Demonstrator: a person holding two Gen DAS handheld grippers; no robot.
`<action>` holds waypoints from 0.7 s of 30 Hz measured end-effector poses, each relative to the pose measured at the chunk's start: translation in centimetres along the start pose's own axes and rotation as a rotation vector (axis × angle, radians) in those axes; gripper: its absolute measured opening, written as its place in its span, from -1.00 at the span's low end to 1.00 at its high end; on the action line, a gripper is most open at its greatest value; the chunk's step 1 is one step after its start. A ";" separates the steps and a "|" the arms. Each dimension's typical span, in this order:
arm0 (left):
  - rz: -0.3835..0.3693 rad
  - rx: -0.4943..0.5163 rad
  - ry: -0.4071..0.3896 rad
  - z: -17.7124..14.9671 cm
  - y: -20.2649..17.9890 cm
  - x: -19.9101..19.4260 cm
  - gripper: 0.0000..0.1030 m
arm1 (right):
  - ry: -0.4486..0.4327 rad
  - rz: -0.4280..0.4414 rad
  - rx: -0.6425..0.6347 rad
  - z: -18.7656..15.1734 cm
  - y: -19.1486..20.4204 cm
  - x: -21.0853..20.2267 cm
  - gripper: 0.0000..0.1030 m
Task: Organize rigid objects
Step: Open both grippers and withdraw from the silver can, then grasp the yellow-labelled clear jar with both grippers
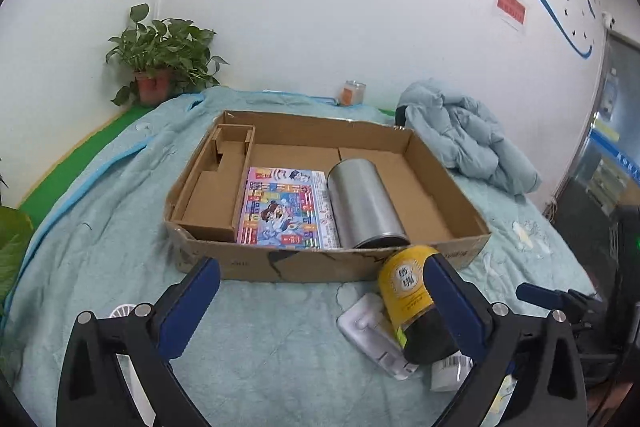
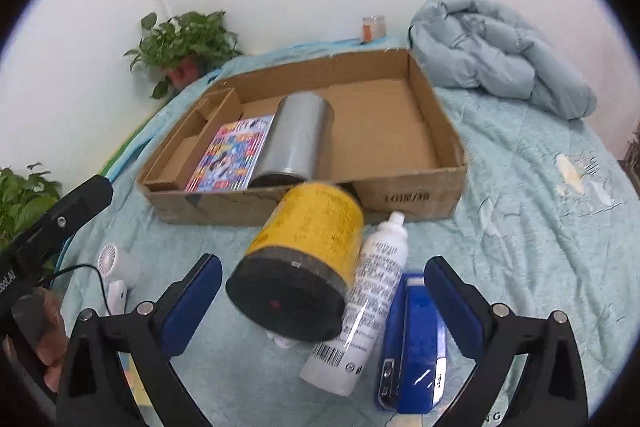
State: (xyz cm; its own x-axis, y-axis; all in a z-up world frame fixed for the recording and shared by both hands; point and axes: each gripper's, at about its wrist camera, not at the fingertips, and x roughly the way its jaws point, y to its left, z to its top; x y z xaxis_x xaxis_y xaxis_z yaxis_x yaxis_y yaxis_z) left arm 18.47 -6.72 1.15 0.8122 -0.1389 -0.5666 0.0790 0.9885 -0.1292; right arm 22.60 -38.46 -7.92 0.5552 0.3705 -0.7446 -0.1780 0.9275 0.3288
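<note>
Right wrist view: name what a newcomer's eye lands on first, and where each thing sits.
The yellow can with its black end lies tipped toward the camera on the pale green bedspread, just in front of the cardboard box. Inside the box, a silver canister lies beside a colourful booklet. A white spray bottle and a blue stapler lie right of the can.
</note>
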 end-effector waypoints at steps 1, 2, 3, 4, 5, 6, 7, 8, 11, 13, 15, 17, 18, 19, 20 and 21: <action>-0.007 0.000 0.002 0.0 0.2 0.1 0.99 | 0.008 0.011 0.012 -0.1 -0.1 0.0 0.96; -0.013 -0.003 0.007 -0.1 0.3 0.2 0.99 | 0.014 0.024 0.025 0.0 -0.3 0.2 0.96; -0.015 -0.010 0.016 -0.5 0.4 0.1 0.99 | 0.020 0.037 0.034 0.2 -0.4 0.4 0.96; -0.015 -0.015 0.023 -0.4 0.6 0.2 0.99 | 0.027 0.054 0.048 0.3 -0.5 0.7 0.96; -0.013 -0.019 0.027 -0.6 0.8 0.2 0.99 | 0.040 0.076 0.066 0.6 -0.7 1.1 0.96; -0.008 -0.026 0.030 -0.7 1.1 0.1 0.99 | 0.060 0.103 0.090 0.8 -0.9 1.6 0.96; -0.005 -0.030 0.033 -0.5 1.2 0.1 0.99 | 0.076 0.126 0.109 1.0 -1.0 2.0 0.96; -0.001 -0.038 0.039 -0.7 1.4 0.0 0.99 | 0.101 0.156 0.131 1.4 -1.2 2.6 0.96; 0.000 -0.070 0.060 -1.1 2.2 -0.2 0.99 | 0.150 0.178 0.121 2.4 -0.8 4.5 0.96; -0.007 -0.090 0.075 -1.5 2.5 -0.2 0.99 | 0.203 0.096 0.086 2.7 -0.3 6.5 0.96; -0.014 -0.100 0.088 -1.8 2.8 -0.2 0.99 | 0.230 0.081 0.064 2.2 0.2 7.5 0.75; -0.020 -0.102 0.100 -2.1 2.9 -0.3 0.99 | 0.211 0.091 0.042 1.4 0.7 7.3 0.69; -0.027 -0.103 0.107 -2.3 3.0 -0.2 0.99 | 0.194 0.077 0.010 0.9 1.3 6.8 0.69; -0.032 -0.106 0.114 -2.4 3.0 -0.1 0.99 | 0.178 0.074 -0.012 0.5 1.6 6.3 0.69; -0.044 -0.111 0.126 -2.6 3.1 0.1 0.99 | 0.171 0.078 -0.022 0.1 1.7 6.0 0.68; -0.060 -0.118 0.138 -2.7 3.1 0.2 0.99 | 0.163 0.094 -0.037 -0.6 2.0 5.2 0.68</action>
State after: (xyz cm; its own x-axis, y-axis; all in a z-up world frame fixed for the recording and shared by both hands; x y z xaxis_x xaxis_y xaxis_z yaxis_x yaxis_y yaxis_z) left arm 17.32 -3.86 -1.58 0.7201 -0.2128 -0.6605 0.0504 0.9653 -0.2561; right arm 24.61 -34.65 -11.48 0.3962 0.4557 -0.7971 -0.2545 0.8886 0.3815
